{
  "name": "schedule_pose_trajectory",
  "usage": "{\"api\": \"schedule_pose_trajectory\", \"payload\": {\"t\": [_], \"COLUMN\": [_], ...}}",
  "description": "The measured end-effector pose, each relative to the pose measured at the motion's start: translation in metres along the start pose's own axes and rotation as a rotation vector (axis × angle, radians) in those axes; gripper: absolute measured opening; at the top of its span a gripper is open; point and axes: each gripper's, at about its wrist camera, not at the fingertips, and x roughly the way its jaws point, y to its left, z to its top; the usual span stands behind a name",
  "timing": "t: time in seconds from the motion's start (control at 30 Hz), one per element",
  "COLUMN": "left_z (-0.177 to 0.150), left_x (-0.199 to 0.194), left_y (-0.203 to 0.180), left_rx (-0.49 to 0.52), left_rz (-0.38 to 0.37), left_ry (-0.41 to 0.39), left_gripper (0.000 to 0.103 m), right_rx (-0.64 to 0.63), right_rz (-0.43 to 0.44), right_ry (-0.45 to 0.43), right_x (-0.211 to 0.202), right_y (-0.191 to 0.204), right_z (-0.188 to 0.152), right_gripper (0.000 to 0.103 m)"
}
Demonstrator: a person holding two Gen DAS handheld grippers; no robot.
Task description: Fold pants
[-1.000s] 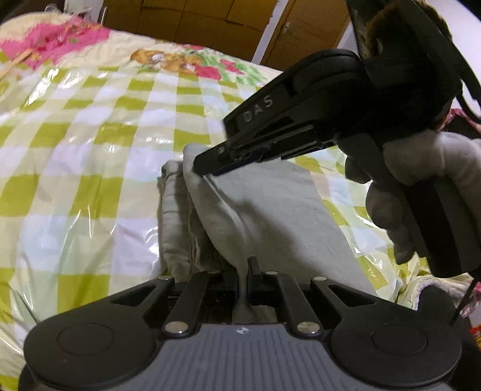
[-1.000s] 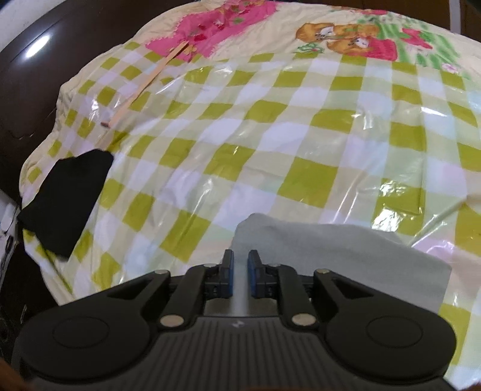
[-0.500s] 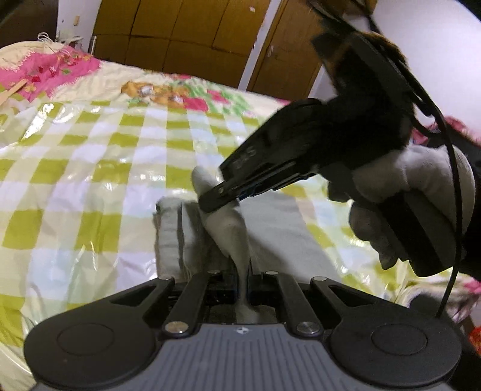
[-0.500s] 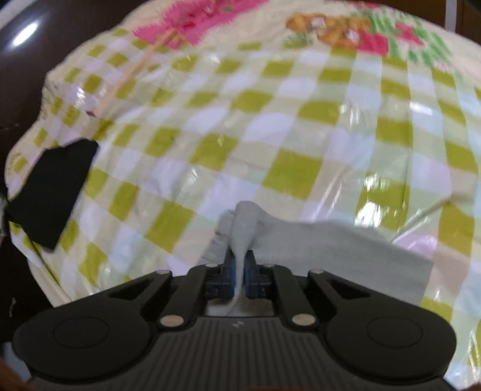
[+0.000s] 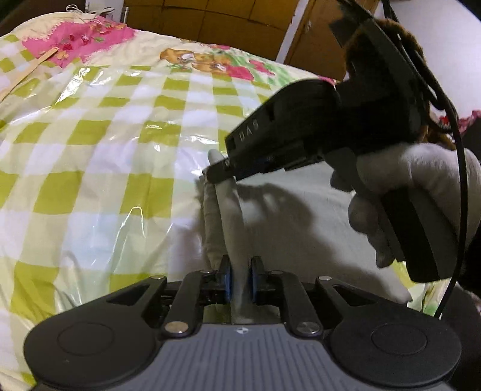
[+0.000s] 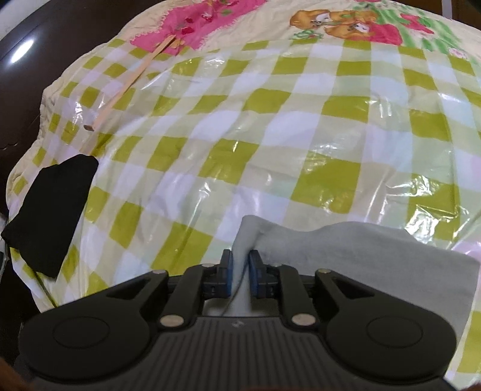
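Light grey pants (image 5: 294, 210) lie on the bed, and their left edge is pulled up into a ridge. My left gripper (image 5: 240, 281) is shut on the near end of that ridge. The right gripper (image 5: 219, 171), held in a white-gloved hand (image 5: 399, 180), pinches the far end of the ridge. In the right wrist view my right gripper (image 6: 240, 269) is shut on a corner of the grey pants (image 6: 360, 249), which spread off to the right.
The bed carries a green-and-white checked cover under clear plastic (image 6: 270, 126). A black cloth (image 6: 51, 210) lies at its left edge and a wooden stick (image 6: 132, 75) lies farther back. Brown wardrobe doors (image 5: 210, 18) stand behind the bed.
Both grippers have closed on the pants' left edge and lifted it into a ridge. The right gripper rose and moved away from the left one.
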Motion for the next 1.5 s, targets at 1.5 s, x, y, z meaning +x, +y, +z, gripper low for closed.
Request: {"api": "schedule_pose_trajectory", "payload": {"t": [1.5], "left_z": [0.046], "left_x": [0.055], "left_y": [-0.051], "left_rx": [0.284], "left_rz": [0.074], "left_ry": [-0.006], "left_gripper": [0.04], "right_rx": [0.325], "right_rz": [0.094], "right_ry": [-0.13], "right_x": [-0.085], "right_y": [-0.129], "right_z": [-0.114], "right_gripper": [0.052]}}
